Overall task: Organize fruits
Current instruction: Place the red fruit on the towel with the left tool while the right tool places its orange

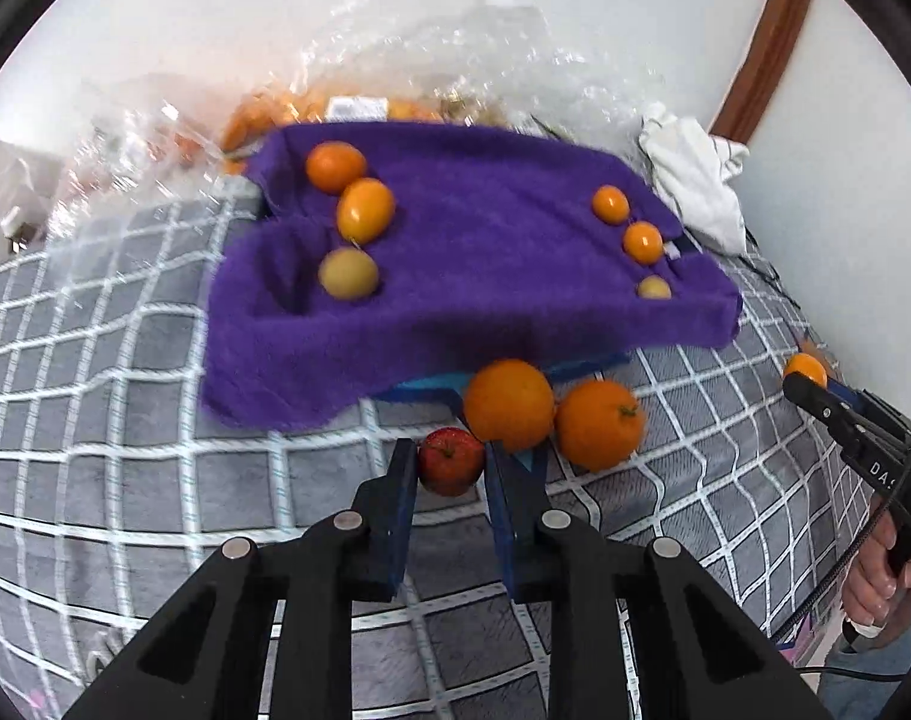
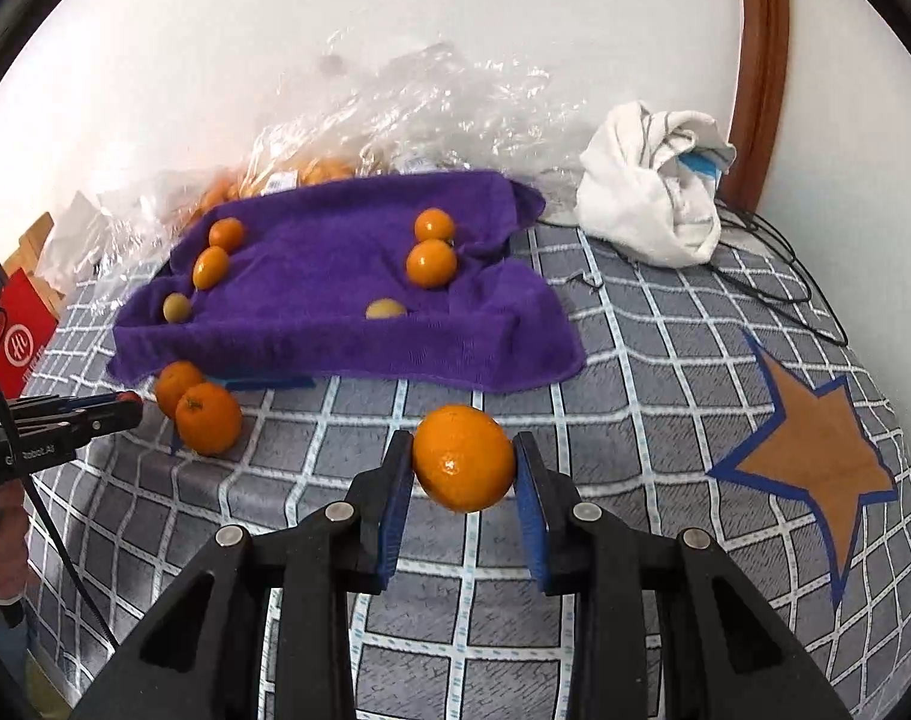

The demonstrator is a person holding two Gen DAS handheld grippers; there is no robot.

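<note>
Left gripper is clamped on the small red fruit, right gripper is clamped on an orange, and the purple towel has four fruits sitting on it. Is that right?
Not quite: the purple towel holds six fruits, three along each side, as the right wrist view shows. The rest stands: the left gripper is shut on the small red fruit, and the right gripper is shut on an orange.

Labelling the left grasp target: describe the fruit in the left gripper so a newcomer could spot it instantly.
Start at the purple towel spread on the grey checked cloth. Just off its near edge sit two large oranges, touching each other. The target is the small red apple-like fruit beside them, clamped in the left gripper: the only red fruit, and smaller than both oranges.
</note>
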